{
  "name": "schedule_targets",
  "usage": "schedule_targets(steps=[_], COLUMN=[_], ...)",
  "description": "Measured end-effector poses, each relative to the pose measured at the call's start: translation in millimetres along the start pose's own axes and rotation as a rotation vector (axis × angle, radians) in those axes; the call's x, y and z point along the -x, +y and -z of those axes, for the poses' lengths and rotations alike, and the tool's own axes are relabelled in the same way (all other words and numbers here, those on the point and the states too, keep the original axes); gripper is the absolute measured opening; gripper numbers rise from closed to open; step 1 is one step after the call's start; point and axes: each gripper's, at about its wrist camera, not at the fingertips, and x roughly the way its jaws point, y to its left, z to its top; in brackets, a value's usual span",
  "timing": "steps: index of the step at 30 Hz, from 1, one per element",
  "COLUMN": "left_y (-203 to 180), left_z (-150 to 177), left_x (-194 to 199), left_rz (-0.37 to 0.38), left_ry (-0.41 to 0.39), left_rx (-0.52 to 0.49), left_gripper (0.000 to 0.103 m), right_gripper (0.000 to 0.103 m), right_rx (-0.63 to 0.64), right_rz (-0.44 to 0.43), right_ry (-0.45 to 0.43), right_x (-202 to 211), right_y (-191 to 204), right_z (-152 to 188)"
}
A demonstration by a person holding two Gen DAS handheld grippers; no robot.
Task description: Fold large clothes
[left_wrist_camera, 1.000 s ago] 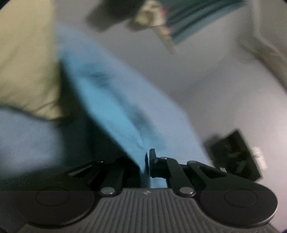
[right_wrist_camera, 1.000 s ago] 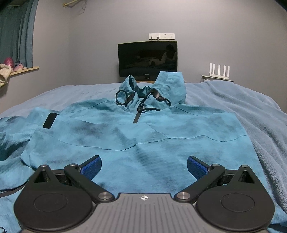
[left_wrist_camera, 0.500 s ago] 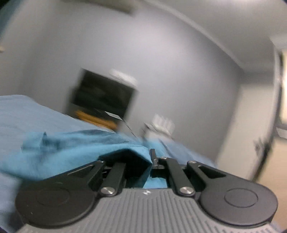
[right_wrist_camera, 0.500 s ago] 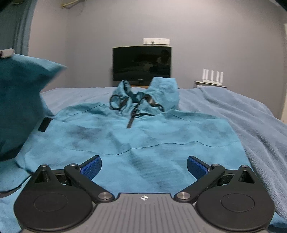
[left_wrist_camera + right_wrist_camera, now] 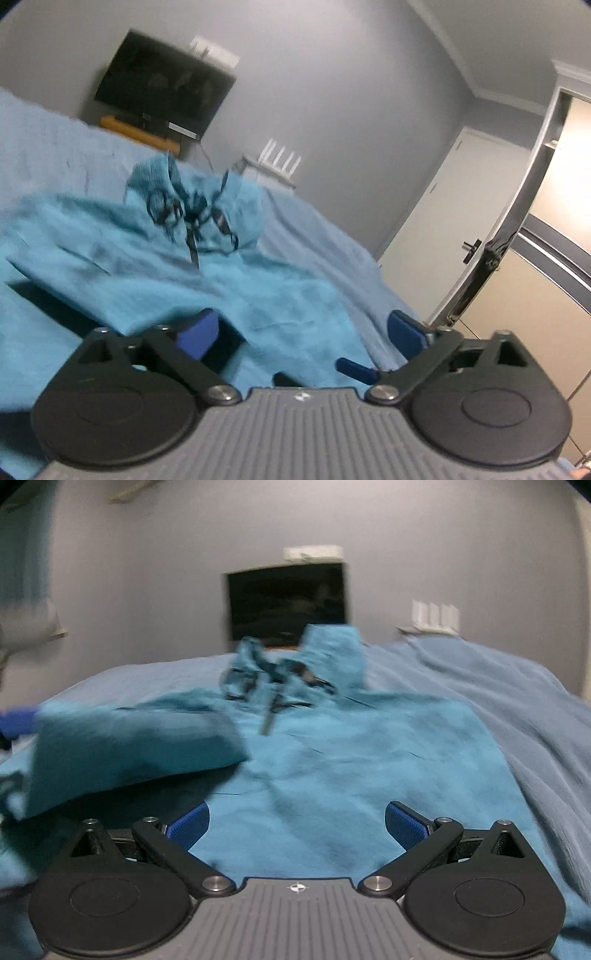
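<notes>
A: Status of the fold?

B: Early stage, by my estimate. The hoodie (image 5: 332, 760) lies front up on the bed (image 5: 517, 709), hood toward the far wall. The sleeve (image 5: 122, 746) on the left has been brought over the chest; it sits raised and is not yet flat. The other side, the hem and the hood remain unfolded.

A: Garment condition?

B: Teal, mottled, large. The body is mostly smooth. The hood (image 5: 236, 199) stands bunched, with black drawcords (image 5: 173, 214) looped at the neck and a short zip below them.

A: Grippers?

B: Left gripper (image 5: 301, 332): jaws have just been opening and now stand spread wide. The hoodie lies beyond the pads; nothing is pinched between them. Right gripper (image 5: 297, 819): jaws spread wide, nothing between them, hovering over the lower front of the hoodie.
</notes>
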Motion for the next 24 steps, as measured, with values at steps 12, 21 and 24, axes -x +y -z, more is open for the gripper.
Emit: schedule_targets(steps=[12,21,24], left_y=[62,109,117], left_z=[3,14,16], left_x=[78,60,59], left_rz=[-0.586,-0.770,-0.759], left_ry=[-0.069,-0.024,-0.016], left_rx=[0.222,0.272,0.290], left_gripper=[0.099,0.099,0.099], right_gripper=[0.100,0.063,0.014], right_rx=[0.332,0.710,0.768], right_rz=[-0.238,-0.163,-0.092], right_ry=[-0.123,-0.032,-0.002], right_x=[36,7,-4], right_y=[69,143,146], right_z=[1,30,41])
